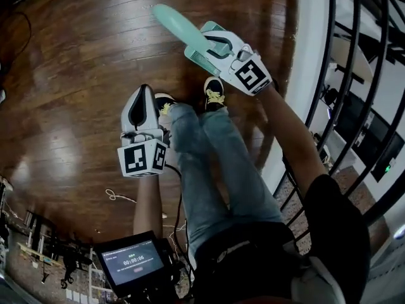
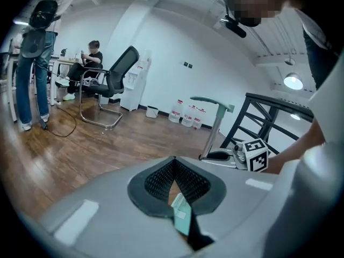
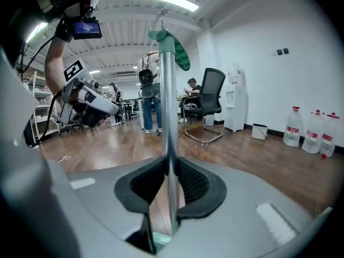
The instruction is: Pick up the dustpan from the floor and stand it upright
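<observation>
The dustpan (image 1: 197,57) is mint green, with a rounded handle grip (image 1: 171,18) on a thin metal pole (image 3: 169,117). It hangs off the wooden floor. My right gripper (image 1: 207,42) is shut on the pole, which runs up between the pads (image 3: 196,184) in the right gripper view. A toothed edge of the pan (image 3: 161,239) shows just below the jaws. My left gripper (image 1: 140,103) hangs lower left, apart from the dustpan, with its jaws together. A small mint scrap (image 2: 181,216) shows in its slit; what it is I cannot tell. From the left gripper view the pole (image 2: 216,130) stands upright.
A black railing (image 1: 354,75) and a white ledge run along the right. The person's legs and shoes (image 1: 214,94) stand between the grippers. A cord (image 1: 117,197) lies on the floor. An office chair (image 2: 113,77), a seated person and water bottles (image 2: 185,114) are by the far wall.
</observation>
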Motion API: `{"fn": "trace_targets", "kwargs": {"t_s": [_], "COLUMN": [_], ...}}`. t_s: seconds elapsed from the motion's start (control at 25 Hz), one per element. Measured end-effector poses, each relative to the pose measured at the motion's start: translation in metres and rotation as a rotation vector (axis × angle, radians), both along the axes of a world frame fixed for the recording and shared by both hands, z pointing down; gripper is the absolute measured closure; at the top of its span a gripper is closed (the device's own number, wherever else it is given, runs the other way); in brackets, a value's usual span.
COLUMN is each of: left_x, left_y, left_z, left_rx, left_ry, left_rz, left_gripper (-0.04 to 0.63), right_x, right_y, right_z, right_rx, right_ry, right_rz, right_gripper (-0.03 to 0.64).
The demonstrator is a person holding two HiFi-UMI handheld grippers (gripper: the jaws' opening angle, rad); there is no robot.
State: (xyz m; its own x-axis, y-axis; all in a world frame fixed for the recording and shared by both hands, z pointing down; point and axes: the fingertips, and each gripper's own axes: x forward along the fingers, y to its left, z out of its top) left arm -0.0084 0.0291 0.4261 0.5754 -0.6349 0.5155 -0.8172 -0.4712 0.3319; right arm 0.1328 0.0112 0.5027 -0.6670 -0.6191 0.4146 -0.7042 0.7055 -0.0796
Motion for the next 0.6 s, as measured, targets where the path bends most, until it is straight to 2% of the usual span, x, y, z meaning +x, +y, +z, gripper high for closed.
{"fn": "trace_targets", "kwargs": {"t_s": [0.28,0.6], "left_x": [0.055,0.075], "left_y": [0.013,0.023], "left_z": [-0.014,-0.020], "left_rx": [0.010,0.014], "left_ry": [-0.027,-0.025], "left_rz": [0.075,0.079], "left_gripper": [0.577,0.577], "right_x": [0.040,0.052], "right_y": [0.042,0.063], "right_z": [-0.004,-0.006], "right_rx": [0.003,-0.005], "right_ry": [-0.067,-0.086], "right_rz": [0.022,0.021], "right_gripper": [0.529,0.526]}}
